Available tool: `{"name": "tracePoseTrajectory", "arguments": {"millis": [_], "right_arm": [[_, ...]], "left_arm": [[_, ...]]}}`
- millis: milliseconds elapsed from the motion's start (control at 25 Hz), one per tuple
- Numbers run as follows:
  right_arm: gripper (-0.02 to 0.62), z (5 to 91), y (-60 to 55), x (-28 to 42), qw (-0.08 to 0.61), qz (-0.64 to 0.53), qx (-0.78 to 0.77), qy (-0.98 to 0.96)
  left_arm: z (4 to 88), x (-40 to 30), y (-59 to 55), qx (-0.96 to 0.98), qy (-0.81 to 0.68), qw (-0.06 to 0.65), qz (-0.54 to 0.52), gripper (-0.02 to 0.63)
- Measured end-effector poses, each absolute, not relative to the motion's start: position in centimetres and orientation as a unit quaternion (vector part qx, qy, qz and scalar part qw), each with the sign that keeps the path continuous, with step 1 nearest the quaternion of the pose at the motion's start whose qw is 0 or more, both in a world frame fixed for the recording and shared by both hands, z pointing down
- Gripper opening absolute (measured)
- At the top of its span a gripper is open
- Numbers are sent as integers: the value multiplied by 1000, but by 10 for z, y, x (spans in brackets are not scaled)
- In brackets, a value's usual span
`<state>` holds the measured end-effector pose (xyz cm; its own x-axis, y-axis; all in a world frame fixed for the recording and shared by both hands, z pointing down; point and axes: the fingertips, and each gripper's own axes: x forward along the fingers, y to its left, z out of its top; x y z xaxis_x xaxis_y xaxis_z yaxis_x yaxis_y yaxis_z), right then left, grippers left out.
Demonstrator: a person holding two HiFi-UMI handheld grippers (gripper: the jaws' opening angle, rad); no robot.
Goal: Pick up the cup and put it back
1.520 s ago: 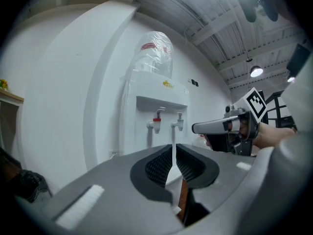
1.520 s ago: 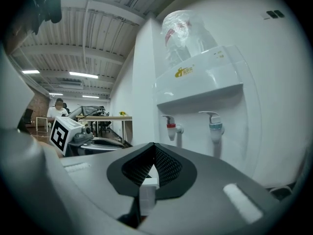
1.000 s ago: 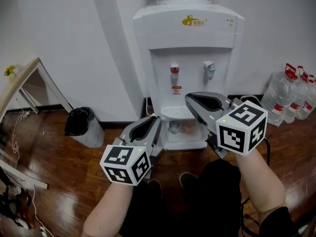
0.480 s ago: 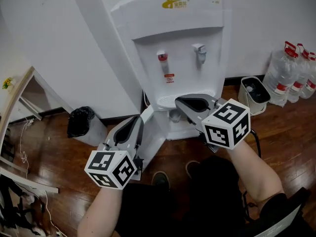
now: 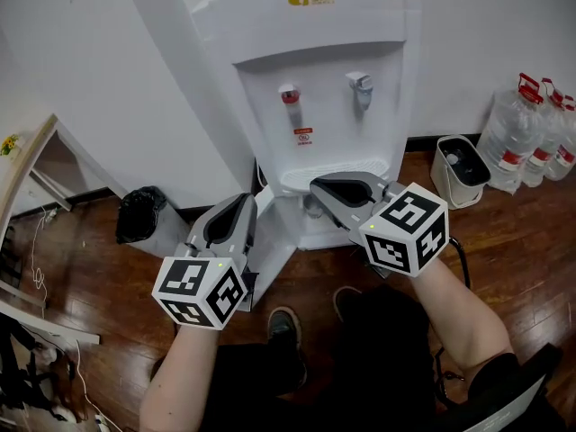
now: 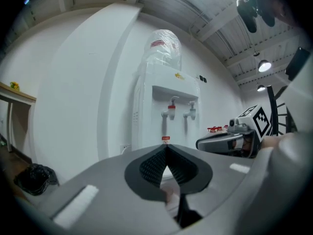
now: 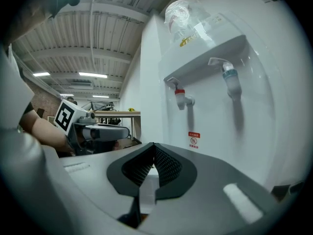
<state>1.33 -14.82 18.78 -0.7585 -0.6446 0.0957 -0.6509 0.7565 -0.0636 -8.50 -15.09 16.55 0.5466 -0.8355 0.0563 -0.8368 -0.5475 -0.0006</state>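
Note:
A white water dispenser [image 5: 315,79] with a red tap and a blue tap stands straight ahead, also seen in the left gripper view [image 6: 166,92] and the right gripper view [image 7: 210,82]. A small pale cup shape [image 5: 310,208] shows in the recess under its drip tray, mostly hidden by my right gripper [image 5: 315,189], which is shut and empty at tray height. My left gripper [image 5: 248,201] hangs lower left of the tray. Its jaws have just been closing; they stand slightly apart with nothing between them [image 6: 166,148].
A black bin [image 5: 139,223] stands left of the dispenser against the wall. A small white bucket [image 5: 457,171] and several large water bottles [image 5: 531,138] are at the right. A wooden table edge [image 5: 27,165] runs along the far left. The person's shoes [image 5: 283,327] rest on the wood floor.
The right gripper has sunk from just under the taps to the drip tray's level. The left gripper has stayed near the dispenser's lower left. The head view has shifted closer and down.

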Motion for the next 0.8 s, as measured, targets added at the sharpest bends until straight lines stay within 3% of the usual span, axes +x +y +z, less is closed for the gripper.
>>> {"name": "tracePoseTrajectory", "arguments": {"millis": [280,560,800], "right_arm": [[11,241,-160,25,34,57,354,-933],[25,305,-178,40,55,81,358,-929],[40,353,-196,42,62,95,369,-922]], "left_arm": [[205,-82,-146,870,-494,-10,6,91],[268,-88,-149,848,-528,46,-12,91],[295,-69,-158,861,-507,35,23,91]]}}
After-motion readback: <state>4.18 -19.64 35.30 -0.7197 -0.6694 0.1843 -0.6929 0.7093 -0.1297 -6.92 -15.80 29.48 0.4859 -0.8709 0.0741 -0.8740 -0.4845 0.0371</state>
